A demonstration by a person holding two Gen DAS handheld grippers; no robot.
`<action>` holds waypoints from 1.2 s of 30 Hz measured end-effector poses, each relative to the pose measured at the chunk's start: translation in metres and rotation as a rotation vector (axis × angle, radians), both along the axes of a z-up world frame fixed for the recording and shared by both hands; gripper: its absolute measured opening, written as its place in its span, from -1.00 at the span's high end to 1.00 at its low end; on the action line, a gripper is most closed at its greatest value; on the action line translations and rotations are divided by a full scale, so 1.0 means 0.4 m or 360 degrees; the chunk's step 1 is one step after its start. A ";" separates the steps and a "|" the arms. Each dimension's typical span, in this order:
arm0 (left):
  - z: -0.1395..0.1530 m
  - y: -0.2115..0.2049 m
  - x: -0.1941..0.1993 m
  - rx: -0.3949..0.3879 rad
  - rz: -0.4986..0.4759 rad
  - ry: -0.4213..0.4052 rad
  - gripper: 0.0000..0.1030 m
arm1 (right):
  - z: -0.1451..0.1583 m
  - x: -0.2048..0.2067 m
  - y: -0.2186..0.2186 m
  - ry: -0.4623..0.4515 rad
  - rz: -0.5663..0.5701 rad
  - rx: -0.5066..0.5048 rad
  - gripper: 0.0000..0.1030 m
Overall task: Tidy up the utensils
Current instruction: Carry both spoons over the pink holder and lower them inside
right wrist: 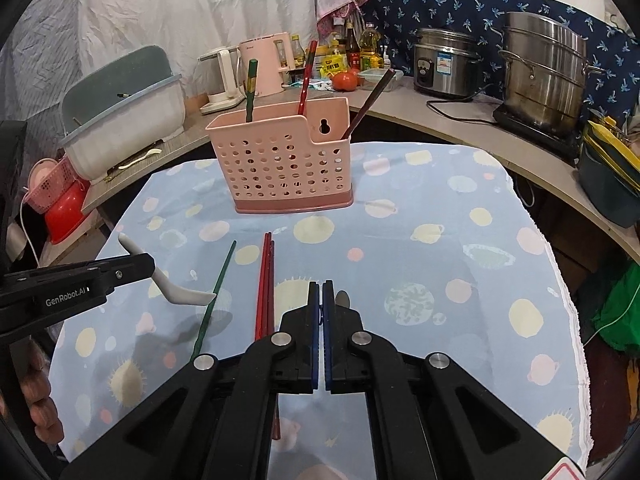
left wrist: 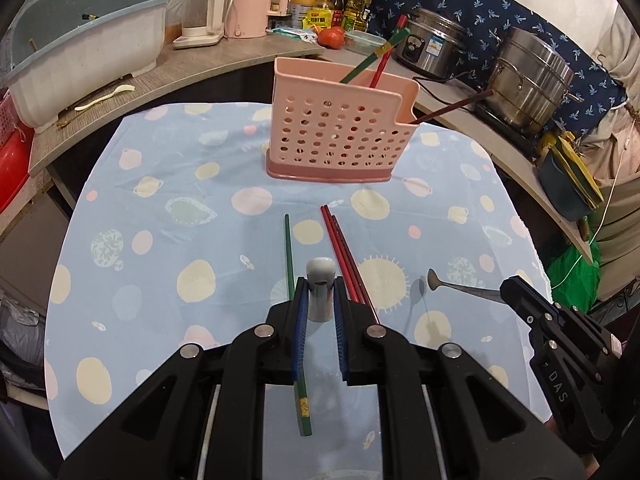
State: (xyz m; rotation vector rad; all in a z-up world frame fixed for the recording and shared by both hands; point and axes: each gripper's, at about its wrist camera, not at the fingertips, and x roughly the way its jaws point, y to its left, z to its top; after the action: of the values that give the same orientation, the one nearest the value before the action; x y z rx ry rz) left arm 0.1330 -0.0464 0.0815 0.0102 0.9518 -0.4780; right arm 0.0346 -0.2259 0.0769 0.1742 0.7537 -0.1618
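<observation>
The left hand-held gripper [left wrist: 320, 292] is clenched on a white ceramic soup spoon [left wrist: 320, 294], its blue-padded fingers [left wrist: 301, 320] pressing the handle from both sides; from the right wrist view the same spoon [right wrist: 176, 290] hangs from the gripper tip above the surface, bowl pointing toward the right hand-held gripper. The right hand-held gripper [right wrist: 322, 296] is clenched on a thin metal spoon [right wrist: 343, 299], whose small bowl pokes out just past the nearly touching fingers. Beneath and between the two grippers, on the surface covered by a pale blue cloth with planet and sun prints [left wrist: 180, 240], lie a single green chopstick [left wrist: 289, 264] just left of the left gripper's fingers and a bundle of red chopsticks [left wrist: 344, 256] just to their right. Farther ahead of both grippers stands a pink perforated plastic utensil holder [left wrist: 338, 128], upright on the cloth, with a green chopstick [right wrist: 251, 90], a red chopstick [right wrist: 306, 80] and a dark brown chopstick [right wrist: 368, 106] leaning in it.
</observation>
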 end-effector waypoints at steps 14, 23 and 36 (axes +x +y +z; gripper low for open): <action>0.151 -0.011 0.061 -0.0012 -0.0002 -0.0124 0.76 | 0.178 0.054 -0.039 -0.0186 0.0034 0.0031 0.97; 0.316 -0.015 0.140 -0.0073 0.0008 -0.0270 0.76 | 0.311 0.164 -0.051 -0.0274 0.0086 0.0062 0.97; 0.362 -0.104 0.331 -0.0038 0.0006 -0.0298 0.76 | 0.322 0.383 -0.090 -0.0218 0.0032 0.0063 0.97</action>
State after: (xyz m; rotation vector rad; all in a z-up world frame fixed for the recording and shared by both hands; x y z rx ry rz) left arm 0.2654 -0.0879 0.2263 0.0309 0.7624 -0.4762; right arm 0.1878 -0.2619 0.2057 0.2134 0.6224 -0.1149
